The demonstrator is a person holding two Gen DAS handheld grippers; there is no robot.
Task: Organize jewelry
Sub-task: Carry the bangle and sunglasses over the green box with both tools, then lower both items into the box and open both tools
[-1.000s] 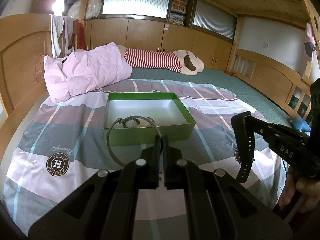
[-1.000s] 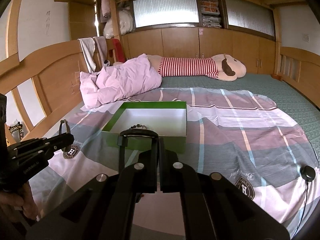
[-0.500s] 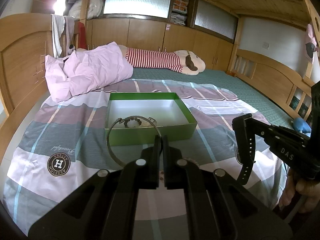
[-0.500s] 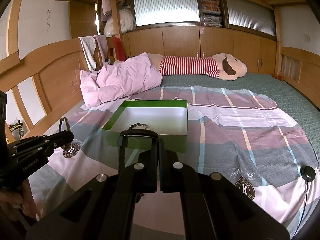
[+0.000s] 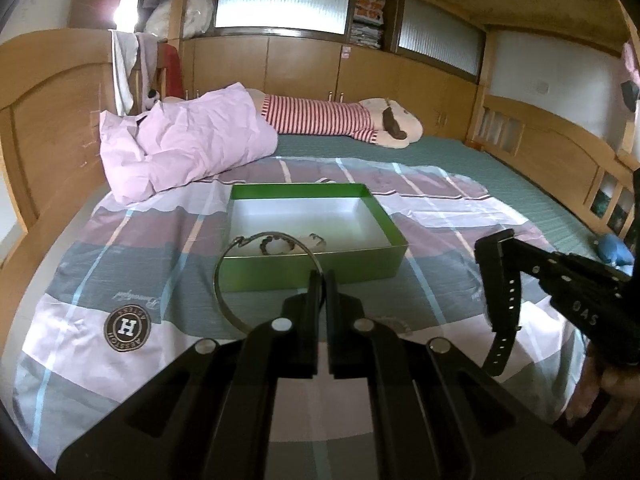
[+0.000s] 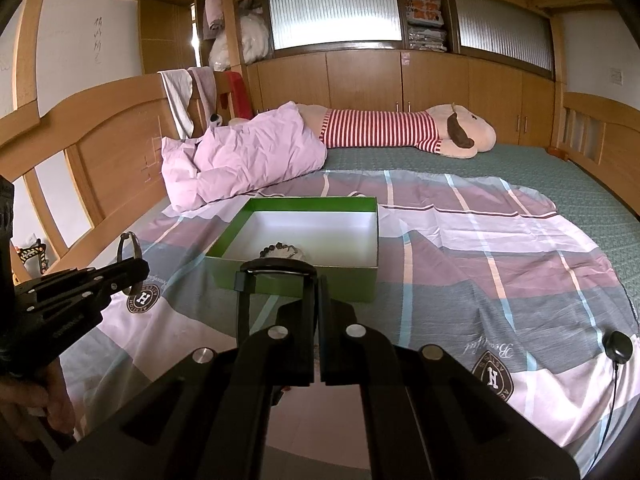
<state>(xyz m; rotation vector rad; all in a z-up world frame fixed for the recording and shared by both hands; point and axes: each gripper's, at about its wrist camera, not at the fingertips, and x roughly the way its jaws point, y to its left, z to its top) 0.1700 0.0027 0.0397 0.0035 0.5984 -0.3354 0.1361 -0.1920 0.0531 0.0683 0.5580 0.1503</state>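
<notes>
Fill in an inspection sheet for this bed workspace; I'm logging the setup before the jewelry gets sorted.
Surface: striped bedsheet over a green mattress.
Job's things: green box holding a beaded bracelet; metal bangle; black watch.
Clutter: pink pillow, striped plush toy.
Grippers: left claw shut on the bangle; right claw shut on the watch.
Cables: black cable with round puck.
Surroundings: wooden bed frame, cabinets.

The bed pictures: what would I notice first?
Probably the open green cardboard box in the middle of the striped bedspread, with a dark beaded bracelet inside. In front of it, the left gripper pinches a thin metal bangle and the right gripper a black watch strap.
</notes>
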